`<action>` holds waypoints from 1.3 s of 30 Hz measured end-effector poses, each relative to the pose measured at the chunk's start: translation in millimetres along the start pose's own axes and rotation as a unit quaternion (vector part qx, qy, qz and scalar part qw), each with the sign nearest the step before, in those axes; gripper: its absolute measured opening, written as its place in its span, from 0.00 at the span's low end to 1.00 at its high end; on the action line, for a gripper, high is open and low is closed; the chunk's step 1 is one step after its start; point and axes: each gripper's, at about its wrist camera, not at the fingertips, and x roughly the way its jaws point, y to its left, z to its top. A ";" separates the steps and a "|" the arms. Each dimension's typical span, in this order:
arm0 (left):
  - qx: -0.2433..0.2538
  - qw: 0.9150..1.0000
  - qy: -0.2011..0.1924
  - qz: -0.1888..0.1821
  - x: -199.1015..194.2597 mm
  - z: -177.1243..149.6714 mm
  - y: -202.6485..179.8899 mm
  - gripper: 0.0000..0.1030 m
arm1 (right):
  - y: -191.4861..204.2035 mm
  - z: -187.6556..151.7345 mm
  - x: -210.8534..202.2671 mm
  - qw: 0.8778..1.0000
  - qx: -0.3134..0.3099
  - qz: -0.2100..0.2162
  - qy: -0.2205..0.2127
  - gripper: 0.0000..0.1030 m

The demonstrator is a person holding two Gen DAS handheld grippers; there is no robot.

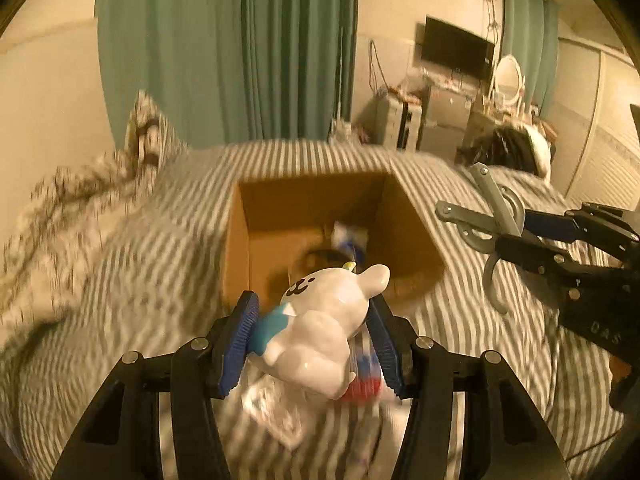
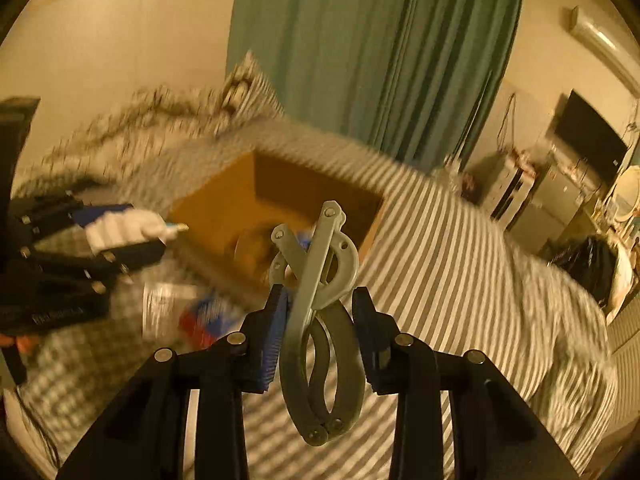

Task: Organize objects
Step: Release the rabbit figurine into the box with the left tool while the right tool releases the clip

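My left gripper (image 1: 314, 324) is shut on a white bunny figurine (image 1: 324, 328) with a blue scarf, held just before the near edge of an open cardboard box (image 1: 416, 236) on the striped bed. The box holds a blue-and-white item (image 1: 352, 240). My right gripper (image 2: 320, 320) is shut on a grey metal clamp tool (image 2: 320, 320), held above the bed near the box (image 2: 208, 216). The right gripper with the tool also shows in the left wrist view (image 1: 520, 236), right of the box. The left gripper with the figurine shows in the right wrist view (image 2: 116, 228).
A clear plastic packet (image 1: 276, 412) and a red-and-blue item (image 1: 364, 384) lie on the striped bedding (image 1: 120, 288) under my left gripper. A crumpled patterned blanket (image 1: 80, 196) lies at the left. Green curtains (image 1: 224, 48), a TV (image 1: 456, 48) and cluttered furniture stand behind.
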 end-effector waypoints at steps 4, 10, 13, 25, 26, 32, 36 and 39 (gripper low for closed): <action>0.001 1.000 -0.014 0.005 25.7 42.1 5.4 0.54 | -6.3 43.2 17.3 1.000 0.011 -0.001 -0.018 0.32; -0.003 1.000 0.011 0.013 91.9 65.2 23.9 0.55 | -10.0 71.9 80.1 0.999 0.049 0.016 -0.007 0.32; -0.005 1.000 0.028 0.014 117.2 61.5 30.8 0.55 | -12.5 72.4 117.8 0.997 0.069 0.030 0.008 0.32; -0.037 0.999 0.026 0.004 116.5 61.3 47.3 0.86 | -30.8 68.5 107.6 0.992 0.118 0.027 -0.034 0.57; -0.034 0.999 0.018 0.005 104.3 63.2 45.6 0.87 | -31.3 68.9 99.2 0.992 0.118 0.023 -0.037 0.59; -0.008 0.999 -0.026 0.020 32.6 72.2 30.7 0.95 | -29.5 74.9 25.1 0.991 0.118 -0.002 -0.057 0.70; -0.003 0.999 -0.048 0.025 -16.4 68.7 26.4 1.00 | -22.1 76.6 -32.3 0.990 0.120 -0.020 -0.074 0.75; 0.000 0.998 -0.053 0.021 -40.3 62.3 27.1 1.00 | -16.1 72.3 -66.7 0.989 0.118 -0.032 -0.084 0.81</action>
